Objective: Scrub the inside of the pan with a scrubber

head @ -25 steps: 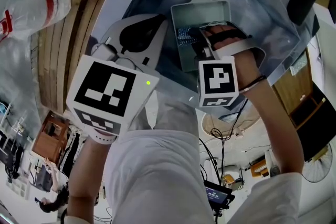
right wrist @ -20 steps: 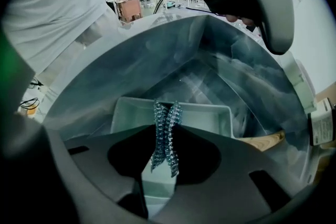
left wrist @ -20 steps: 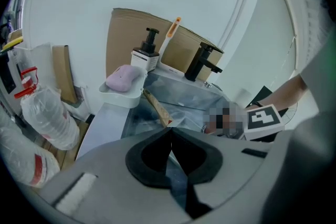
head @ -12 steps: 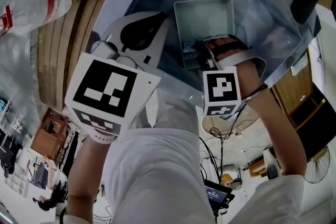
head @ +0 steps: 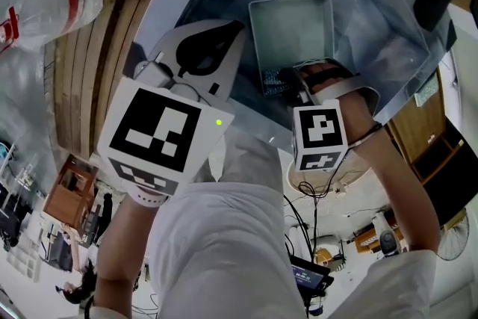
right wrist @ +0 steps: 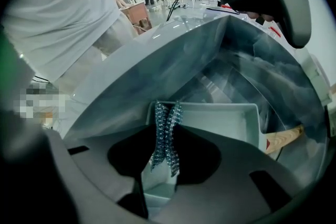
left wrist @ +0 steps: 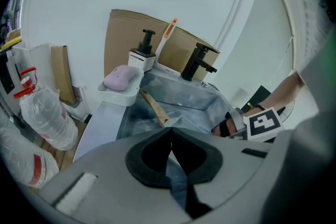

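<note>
In the sink [head: 373, 19], pan [head: 291, 26] handle pointing away, right claw [right wrist: 167, 152] pinching scrubber [right wrist: 169, 118], left claw [left wrist: 170, 147] closed

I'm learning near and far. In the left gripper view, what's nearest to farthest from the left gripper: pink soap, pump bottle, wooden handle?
1. Wooden handle, in the sink just ahead of the left gripper.
2. Pink soap, in its dish at the sink's left corner.
3. Pump bottle, behind the dish.

No legible text or numbers
</note>
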{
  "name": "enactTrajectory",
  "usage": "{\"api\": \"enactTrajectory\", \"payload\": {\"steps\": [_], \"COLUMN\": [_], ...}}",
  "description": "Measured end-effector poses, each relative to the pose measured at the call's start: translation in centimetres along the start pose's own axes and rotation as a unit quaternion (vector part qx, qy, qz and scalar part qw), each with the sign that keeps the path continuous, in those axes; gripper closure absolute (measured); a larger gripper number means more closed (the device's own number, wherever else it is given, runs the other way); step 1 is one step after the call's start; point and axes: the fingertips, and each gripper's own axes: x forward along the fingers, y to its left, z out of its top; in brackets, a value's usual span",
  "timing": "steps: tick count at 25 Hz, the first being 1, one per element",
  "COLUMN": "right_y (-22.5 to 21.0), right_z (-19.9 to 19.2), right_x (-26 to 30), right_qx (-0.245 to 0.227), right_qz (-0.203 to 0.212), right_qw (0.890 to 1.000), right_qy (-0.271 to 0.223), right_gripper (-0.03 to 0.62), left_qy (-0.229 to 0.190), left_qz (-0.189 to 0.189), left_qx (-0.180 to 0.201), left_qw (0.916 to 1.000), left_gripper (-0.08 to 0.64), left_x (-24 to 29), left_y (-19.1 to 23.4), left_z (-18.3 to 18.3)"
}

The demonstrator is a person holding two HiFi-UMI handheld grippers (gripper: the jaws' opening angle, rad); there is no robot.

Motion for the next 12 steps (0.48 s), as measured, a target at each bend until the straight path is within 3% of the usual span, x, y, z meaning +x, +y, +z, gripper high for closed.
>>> {"api": "enactTrajectory", "payload": {"steps": [12], "right_y": [2.1], "right_z": [-0.2], "right_x": [-1.9], "right_qx": [0.001], "right_qz": [0.017], "right_qw": [1.000], "right_qy": [-0.007], "right_gripper": [0.491], "left_qy": [-0.006], "left_qz": [-0.002], "left_qx": [0.003], "left_qw": [1.0000], "left_gripper": [0.554], "left_x": [-0.8], "left_y": [0.1], "left_z": [-0.1]}}
